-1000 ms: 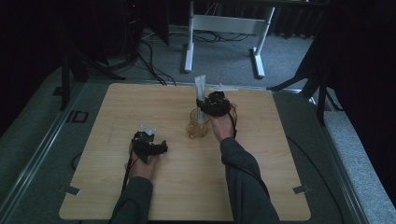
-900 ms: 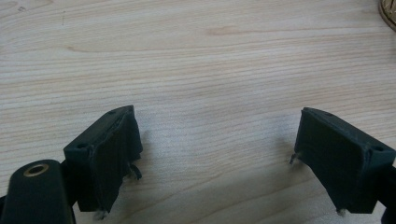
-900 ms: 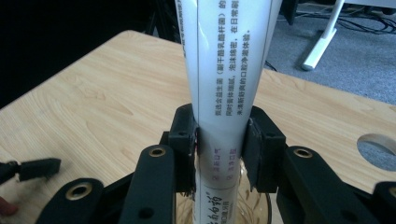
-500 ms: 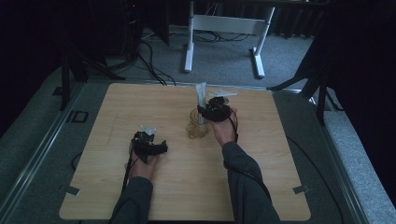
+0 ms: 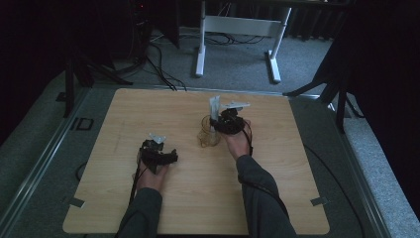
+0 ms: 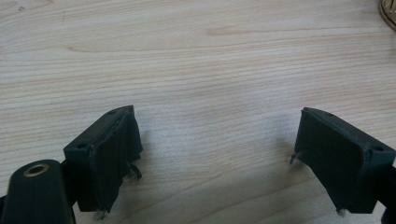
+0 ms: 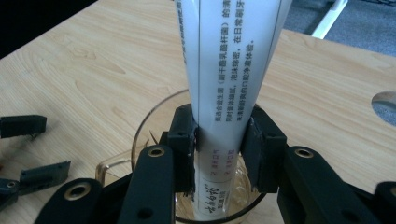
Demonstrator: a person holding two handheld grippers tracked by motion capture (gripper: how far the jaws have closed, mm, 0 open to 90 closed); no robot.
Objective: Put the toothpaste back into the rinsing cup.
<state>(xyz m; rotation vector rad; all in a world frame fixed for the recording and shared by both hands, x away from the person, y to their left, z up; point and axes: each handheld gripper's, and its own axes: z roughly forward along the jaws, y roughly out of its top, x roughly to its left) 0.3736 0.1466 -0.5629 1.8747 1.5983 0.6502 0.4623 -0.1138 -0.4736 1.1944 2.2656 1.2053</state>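
A white tube (image 7: pixel 229 56) with printed text stands upright, its lower end inside a clear glass cup (image 7: pixel 149 126). My right gripper (image 7: pixel 218 126) is shut on the tube just above the cup's rim, one pad pressing each side; its jaws have just eased apart a little with the tube still between them. From above, the tube (image 5: pixel 214 106) sticks up out of the cup (image 5: pixel 208 136) at the table's middle, the right gripper (image 5: pixel 220 124) beside it. My left gripper (image 6: pixel 217 116) rests open on the wood with nothing between its jaws, left of the cup (image 6: pixel 390 11). It lies at mid-left (image 5: pixel 168 154).
The light wooden table (image 5: pixel 277 188) has bare room around the cup. Beyond its far edge a white desk frame (image 5: pixel 237 29) stands on grey floor among cables and dark stands. The left gripper (image 7: pixel 56 144) lies at the left edge of the right gripper view.
The right hand has sunk a little, lowering the tube further into the cup. The left hand and its gripper have stayed put.
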